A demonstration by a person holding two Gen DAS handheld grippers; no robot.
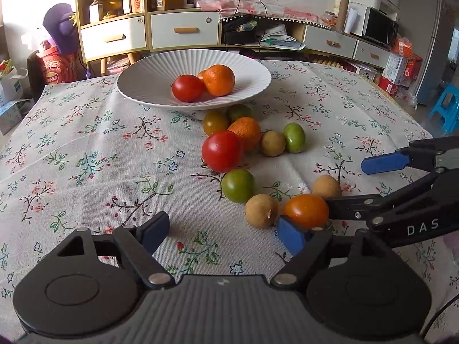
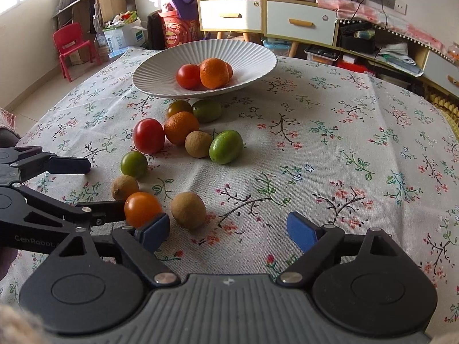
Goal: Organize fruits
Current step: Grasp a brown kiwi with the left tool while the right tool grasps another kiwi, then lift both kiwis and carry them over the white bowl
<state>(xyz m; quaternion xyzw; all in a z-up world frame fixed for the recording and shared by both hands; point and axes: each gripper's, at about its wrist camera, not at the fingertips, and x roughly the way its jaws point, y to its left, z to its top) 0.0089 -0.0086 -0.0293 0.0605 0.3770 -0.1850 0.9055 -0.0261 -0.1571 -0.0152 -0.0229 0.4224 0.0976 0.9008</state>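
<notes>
A white ribbed bowl point(image 1: 149, 74) point(image 2: 252, 57) at the table's far side holds a red tomato point(image 1: 188, 88) and two oranges point(image 1: 219, 80). Several loose fruits lie in front of it: a red tomato point(image 1: 221, 151), an orange point(image 1: 246, 132), green fruits point(image 1: 238, 185) and brown longans point(image 1: 261, 210). An orange tomato point(image 1: 306, 210) point(image 2: 142, 208) lies nearest. My left gripper point(image 1: 223, 232) is open and empty; its right fingertip touches the orange tomato. My right gripper point(image 2: 226, 229) is open and empty; its left fingertip touches the same tomato, and a brown longan point(image 2: 188, 209) lies between its fingers.
The table carries a floral cloth point(image 1: 86, 157). Cabinets with drawers point(image 1: 183, 30) and clutter stand behind the table. A red child's chair point(image 2: 70, 47) stands at the left and a blue stool point(image 1: 446, 106) at the right.
</notes>
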